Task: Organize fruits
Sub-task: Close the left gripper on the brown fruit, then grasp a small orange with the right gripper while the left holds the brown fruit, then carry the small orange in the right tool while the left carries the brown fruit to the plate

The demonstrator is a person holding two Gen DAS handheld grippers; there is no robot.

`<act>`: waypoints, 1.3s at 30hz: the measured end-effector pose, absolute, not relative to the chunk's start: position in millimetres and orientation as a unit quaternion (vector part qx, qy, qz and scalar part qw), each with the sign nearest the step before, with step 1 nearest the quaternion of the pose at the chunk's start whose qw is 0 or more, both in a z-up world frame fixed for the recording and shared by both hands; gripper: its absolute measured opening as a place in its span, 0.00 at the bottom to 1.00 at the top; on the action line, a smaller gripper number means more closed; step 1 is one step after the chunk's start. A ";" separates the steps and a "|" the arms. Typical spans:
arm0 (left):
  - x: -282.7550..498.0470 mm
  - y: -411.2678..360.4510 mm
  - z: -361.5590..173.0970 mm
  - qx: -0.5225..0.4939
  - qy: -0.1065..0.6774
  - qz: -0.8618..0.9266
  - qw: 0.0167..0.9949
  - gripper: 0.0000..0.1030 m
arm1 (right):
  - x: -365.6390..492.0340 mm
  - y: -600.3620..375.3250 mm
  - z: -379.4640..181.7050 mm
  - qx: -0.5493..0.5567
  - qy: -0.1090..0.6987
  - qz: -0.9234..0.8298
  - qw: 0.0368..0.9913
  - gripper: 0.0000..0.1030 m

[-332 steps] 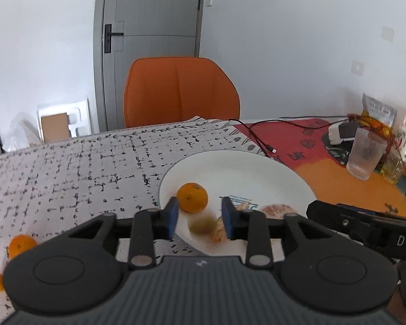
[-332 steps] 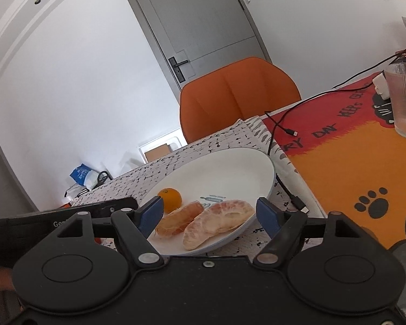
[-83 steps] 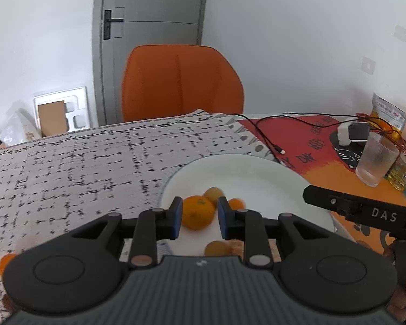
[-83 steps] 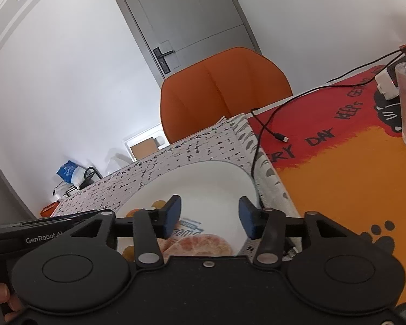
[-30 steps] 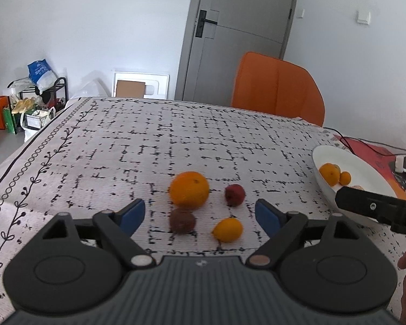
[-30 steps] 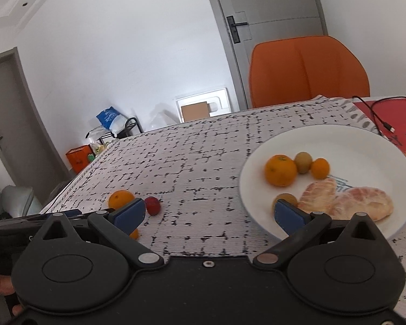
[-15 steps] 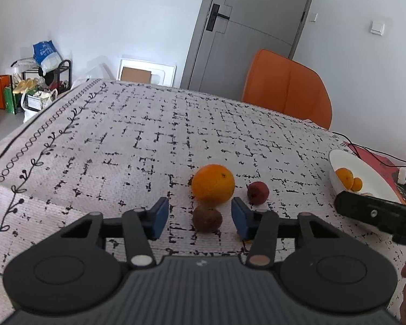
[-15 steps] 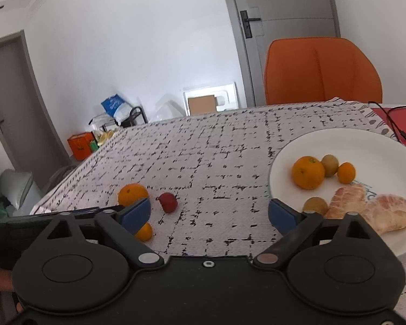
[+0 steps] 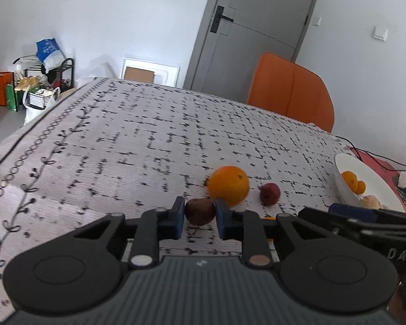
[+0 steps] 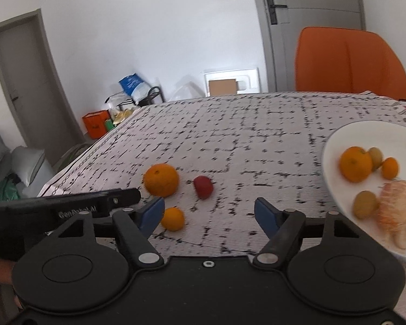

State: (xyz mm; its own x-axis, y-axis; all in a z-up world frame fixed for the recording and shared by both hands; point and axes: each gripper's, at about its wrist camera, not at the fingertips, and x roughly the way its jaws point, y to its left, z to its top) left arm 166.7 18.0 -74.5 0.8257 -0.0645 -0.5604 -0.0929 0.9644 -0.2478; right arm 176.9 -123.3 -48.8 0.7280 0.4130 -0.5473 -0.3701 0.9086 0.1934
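My left gripper (image 9: 198, 214) is shut on a dark brown round fruit (image 9: 199, 211) on the patterned tablecloth. Just behind it lie a large orange (image 9: 228, 185) and a small red fruit (image 9: 269, 194). In the right wrist view the large orange (image 10: 161, 179), the red fruit (image 10: 203, 187) and a small orange (image 10: 172, 218) lie on the cloth. My right gripper (image 10: 210, 214) is open and empty, its left finger beside the small orange. The white plate (image 10: 335, 189) at the right holds an orange, small fruits and peeled citrus segments.
An orange chair (image 9: 291, 92) stands at the table's far side by a grey door. Cables and a red mat (image 9: 379, 162) lie past the plate (image 9: 376, 181). The table's left edge (image 9: 21, 138) drops to bags and boxes on the floor.
My left gripper has closed on the dark brown fruit, with the camera nearer the fruits. My right gripper has swung left toward the loose fruits, and the plate now sits at the right edge.
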 end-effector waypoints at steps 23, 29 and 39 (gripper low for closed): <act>148.9 42.2 -60.9 -0.125 0.285 0.030 0.950 0.22 | 185.7 -90.8 -65.5 0.038 0.330 0.247 0.910 0.23; 150.8 29.7 -55.9 -0.115 0.281 0.020 0.952 0.22 | 180.7 -106.3 -55.5 0.043 0.313 0.237 0.919 0.23; 161.0 -4.8 -47.6 -0.099 0.273 -0.007 0.957 0.22 | 174.8 -144.9 -42.3 0.062 0.288 0.212 0.932 0.23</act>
